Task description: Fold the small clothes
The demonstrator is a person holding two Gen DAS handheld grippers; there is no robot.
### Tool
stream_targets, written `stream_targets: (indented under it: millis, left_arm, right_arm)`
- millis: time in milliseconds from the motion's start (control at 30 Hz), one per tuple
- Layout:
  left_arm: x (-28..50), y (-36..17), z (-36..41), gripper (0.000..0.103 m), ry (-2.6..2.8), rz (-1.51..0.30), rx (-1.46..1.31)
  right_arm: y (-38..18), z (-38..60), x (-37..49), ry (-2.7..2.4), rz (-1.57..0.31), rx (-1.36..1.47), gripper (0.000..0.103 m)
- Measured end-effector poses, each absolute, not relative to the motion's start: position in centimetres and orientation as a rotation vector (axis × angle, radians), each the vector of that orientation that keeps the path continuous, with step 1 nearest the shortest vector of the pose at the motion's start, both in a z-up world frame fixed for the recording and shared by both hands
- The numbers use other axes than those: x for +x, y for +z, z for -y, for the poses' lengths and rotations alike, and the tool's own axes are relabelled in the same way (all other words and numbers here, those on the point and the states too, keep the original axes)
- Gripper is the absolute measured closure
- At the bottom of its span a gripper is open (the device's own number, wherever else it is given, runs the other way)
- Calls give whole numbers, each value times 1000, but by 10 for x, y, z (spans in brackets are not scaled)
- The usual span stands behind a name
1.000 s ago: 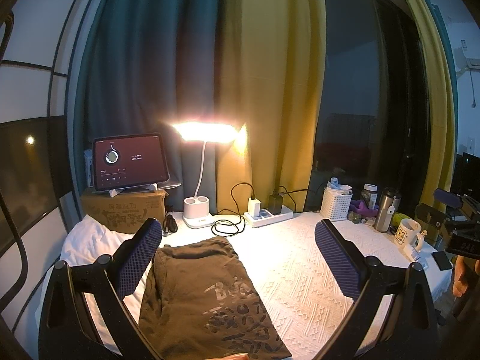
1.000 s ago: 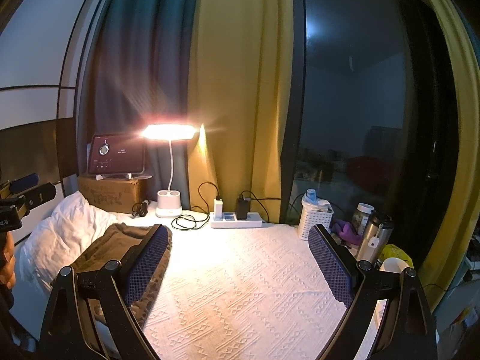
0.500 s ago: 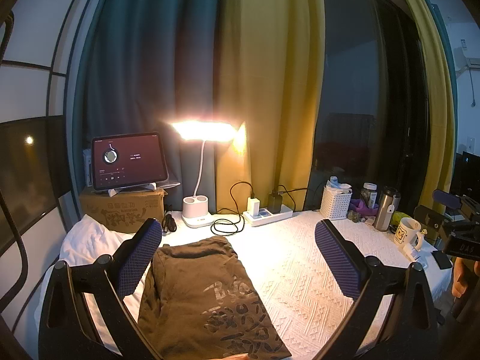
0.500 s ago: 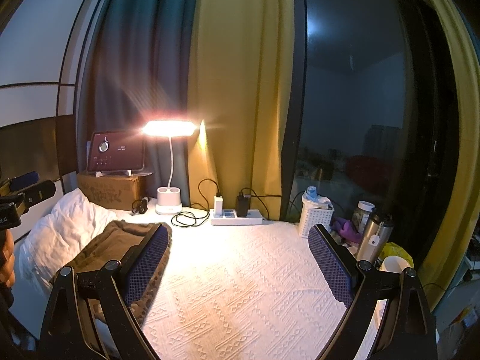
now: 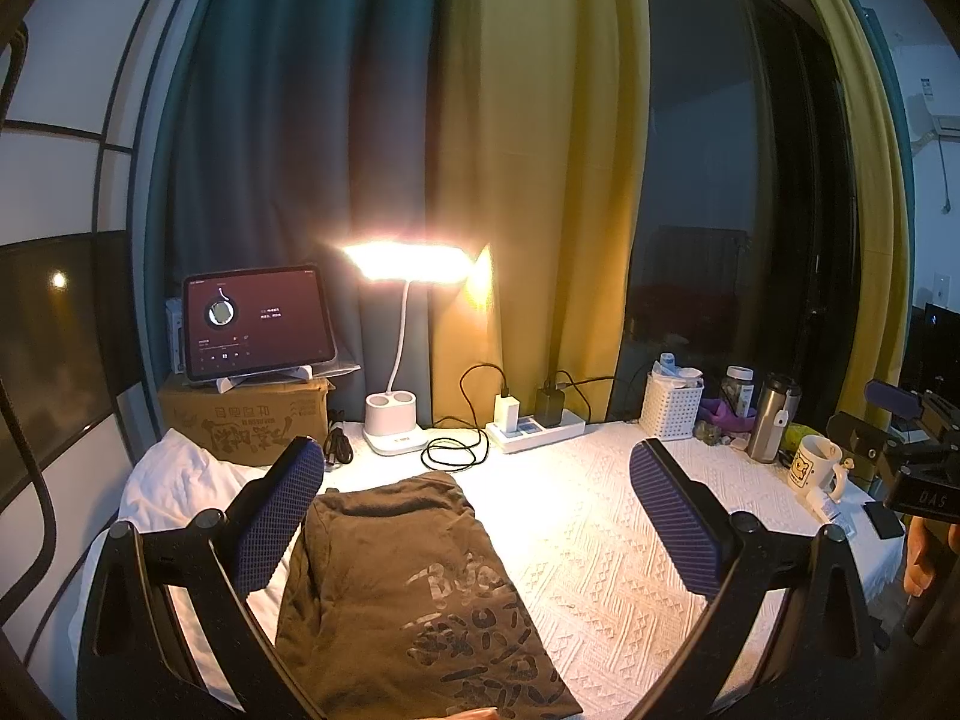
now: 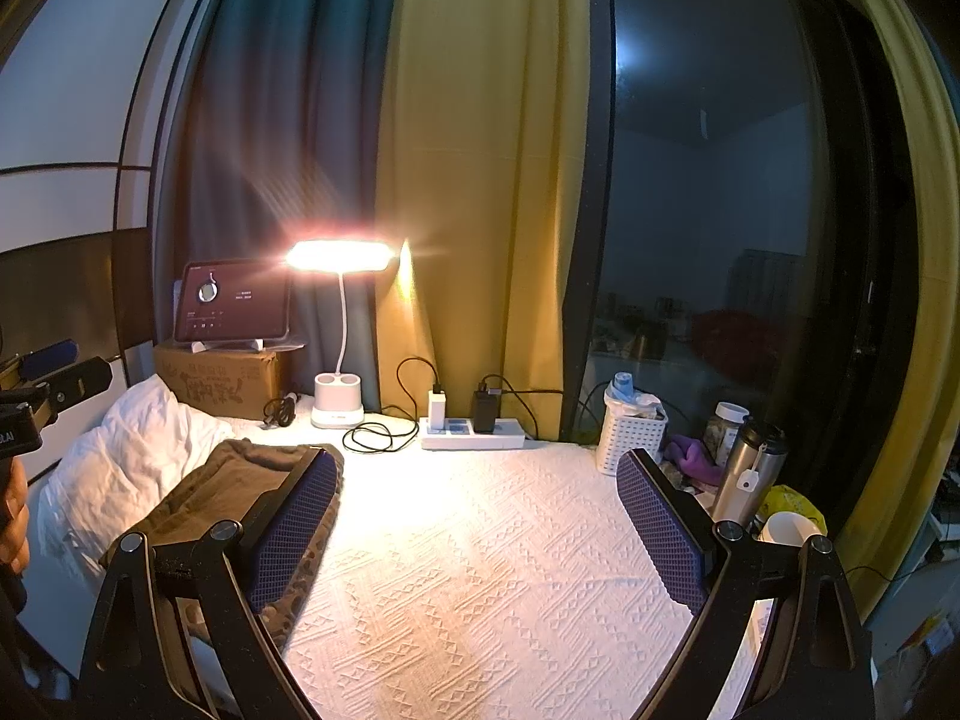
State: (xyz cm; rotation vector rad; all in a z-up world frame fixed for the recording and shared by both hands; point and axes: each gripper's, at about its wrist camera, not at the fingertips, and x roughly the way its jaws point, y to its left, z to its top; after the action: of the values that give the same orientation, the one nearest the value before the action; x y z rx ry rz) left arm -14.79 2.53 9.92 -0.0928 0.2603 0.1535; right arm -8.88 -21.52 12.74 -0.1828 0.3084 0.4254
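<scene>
- White crumpled pillow or bedding (image 6: 129, 456) is lying left of the olive-brown printed garment, apparently pushed aside so the work area is staying usable.
- Brown cardboard box (image 5: 243, 417), printed with characters too stylised to read, is sitting behind the garment and is serving as a riser for the dark tablet on a stand (image 5: 258, 324); the tablet is showing a music-player screen, its text too small to read.
- Olive-brown printed garment (image 5: 408, 588) is lying flat on the white textured bedspread (image 6: 480, 570), lengthwise toward the camera; this looks like the laid-out starting position for folding. Its pale print is reading roughly "Bye", with blotchy motifs below that cannot be made out.
- Left gripper (image 5: 477, 516) is hovering above the garment with its blue-padded fingers spread wide, pinching nothing.
- White gooseneck desk lamp (image 5: 399, 360) is glowing behind the garment, lighting the work area; cables are running to a white power strip (image 5: 537, 429) right of it.
- Right gripper (image 6: 477, 528) is hanging over bare bedspread right of the garment, fingers likewise spread and empty; its handle in the left view is bearing "UAS".
- White lattice basket (image 5: 671, 405), steel tumbler (image 5: 771, 417) and white cartoon mug (image 5: 815, 468) are standing far right of the garment, clear of the folding space.
</scene>
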Motion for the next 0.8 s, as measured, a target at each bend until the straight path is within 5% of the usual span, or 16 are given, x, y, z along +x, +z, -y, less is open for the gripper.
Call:
stream_targets:
  millis: [800]
  left_arm:
    - [-146, 98, -24, 2, 144, -264, -87]
  right_arm:
    - [124, 218, -89, 425, -313, -185, 8]
